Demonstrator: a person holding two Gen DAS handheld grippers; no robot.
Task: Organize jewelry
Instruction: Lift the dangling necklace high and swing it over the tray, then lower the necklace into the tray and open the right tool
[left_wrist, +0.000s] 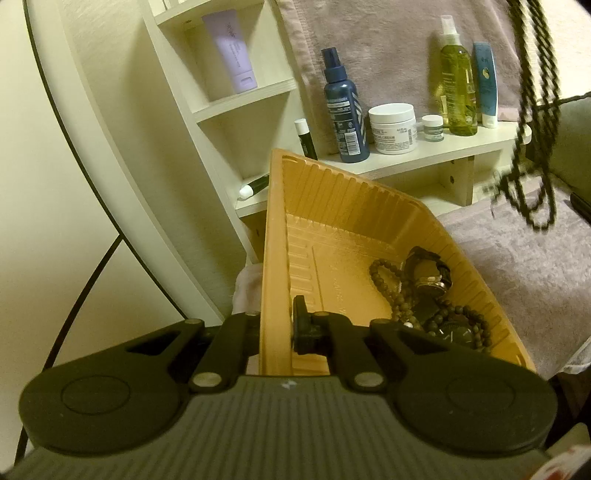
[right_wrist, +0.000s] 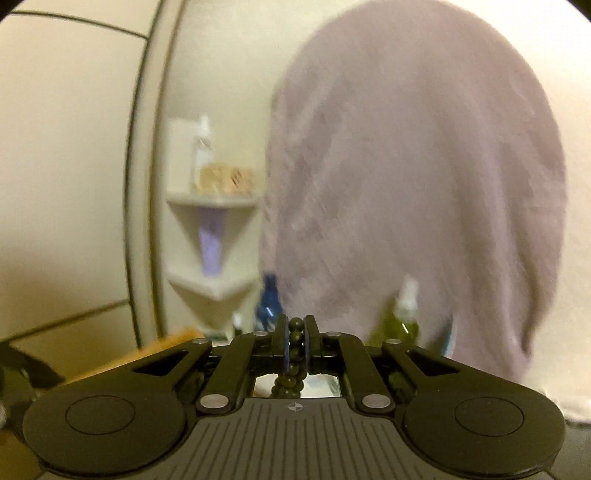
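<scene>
My left gripper (left_wrist: 277, 325) is shut on the near side wall of an orange plastic tray (left_wrist: 332, 177), which it holds tilted. One finger is inside the tray and the other is hidden outside the wall. In the tray's low right corner lie a brown bead bracelet (left_wrist: 388, 280) and dark watches (left_wrist: 430, 275). My right gripper (right_wrist: 296, 334) is shut on a dark bead strand (right_wrist: 296, 325), whose beads run down between the pads. In the left wrist view that dark bead strand (left_wrist: 532, 147) hangs at the upper right, above the towel. A corner of the orange tray (right_wrist: 162, 350) shows in the blurred right wrist view.
A cream shelf (left_wrist: 424, 155) behind the tray carries a blue spray bottle (left_wrist: 343, 118), a white cream jar (left_wrist: 393, 129), a green spray bottle (left_wrist: 456, 92) and tubes. A pinkish towel (left_wrist: 517, 266) covers the surface at right; another towel (right_wrist: 406, 184) hangs behind. A corner shelf (left_wrist: 236, 96) stands at left.
</scene>
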